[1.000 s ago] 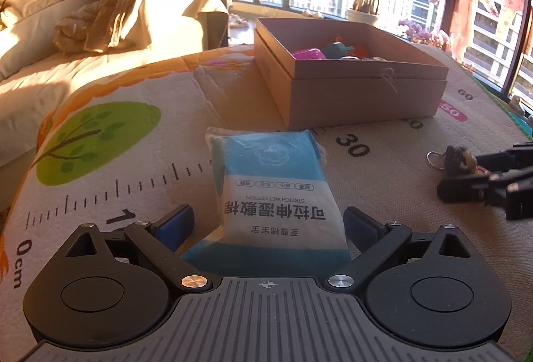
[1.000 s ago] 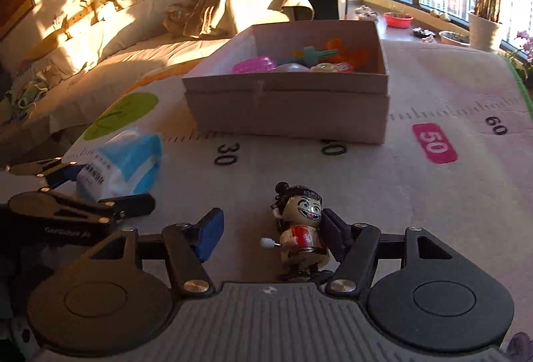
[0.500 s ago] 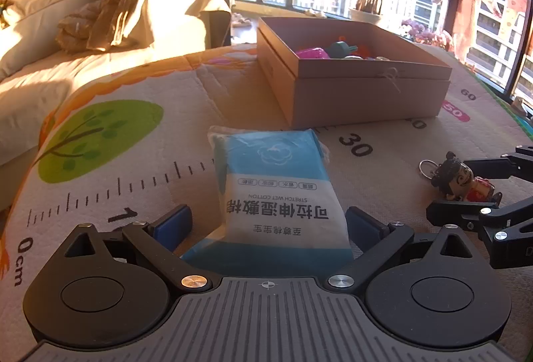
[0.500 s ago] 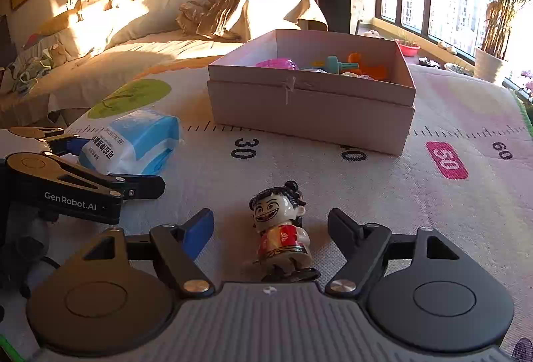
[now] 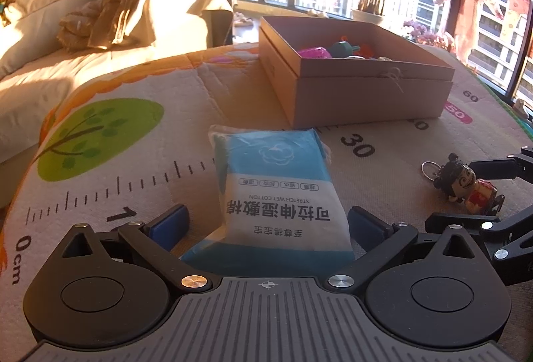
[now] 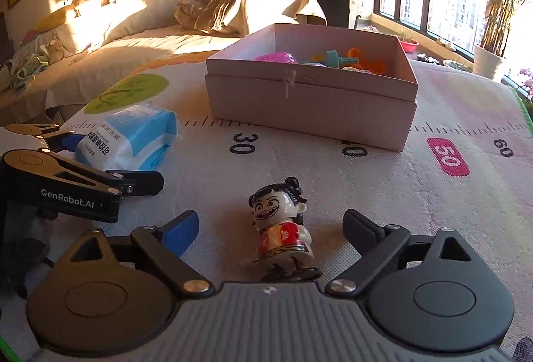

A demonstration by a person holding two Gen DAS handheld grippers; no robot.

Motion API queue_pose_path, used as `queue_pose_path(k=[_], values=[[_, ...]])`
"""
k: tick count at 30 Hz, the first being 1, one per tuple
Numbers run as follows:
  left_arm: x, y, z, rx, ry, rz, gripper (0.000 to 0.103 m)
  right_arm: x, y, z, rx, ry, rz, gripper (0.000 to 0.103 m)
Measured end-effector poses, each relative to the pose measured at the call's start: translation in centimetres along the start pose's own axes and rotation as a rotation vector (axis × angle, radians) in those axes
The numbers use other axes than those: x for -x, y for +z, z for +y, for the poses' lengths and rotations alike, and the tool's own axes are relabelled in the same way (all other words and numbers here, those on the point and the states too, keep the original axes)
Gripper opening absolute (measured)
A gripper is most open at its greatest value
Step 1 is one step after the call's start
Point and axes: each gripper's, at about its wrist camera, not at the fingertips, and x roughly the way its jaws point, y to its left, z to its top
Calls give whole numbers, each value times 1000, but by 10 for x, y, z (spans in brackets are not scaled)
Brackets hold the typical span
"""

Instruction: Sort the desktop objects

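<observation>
low sun floods a bedroom, and a padded mat (image 5: 140, 142) printed with a ruler and a green tree covers the work surface. from the left wrist view, the left gripper (image 5: 266, 222) stands wide open around a blue and white pack of wet cotton (image 5: 276, 188) that lies flat on the mat; the pack sits between the pads, the right one close against its edge, but whether it touches i cannot tell. beyond it stands an open cardboard box (image 5: 359, 95) with bright toys inside. to the right a small toy figure (image 5: 466, 187) sits between the other gripper's fingers.

from the right wrist view, the right gripper (image 6: 270, 225) has its jaws opening, wide apart, and the figure stands upright between them, free of both pads. the pack lies to the left, the box farther back.
</observation>
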Motion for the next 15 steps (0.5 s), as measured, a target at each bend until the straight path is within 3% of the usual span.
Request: queue_pose_path(k=[2,15], values=[[0,0,0,1,-1,0,103,-2,1,1,1,-14,9,100],[5,-1,12,71,-54,-27,103,-6,2,4,17,-37,30,103]])
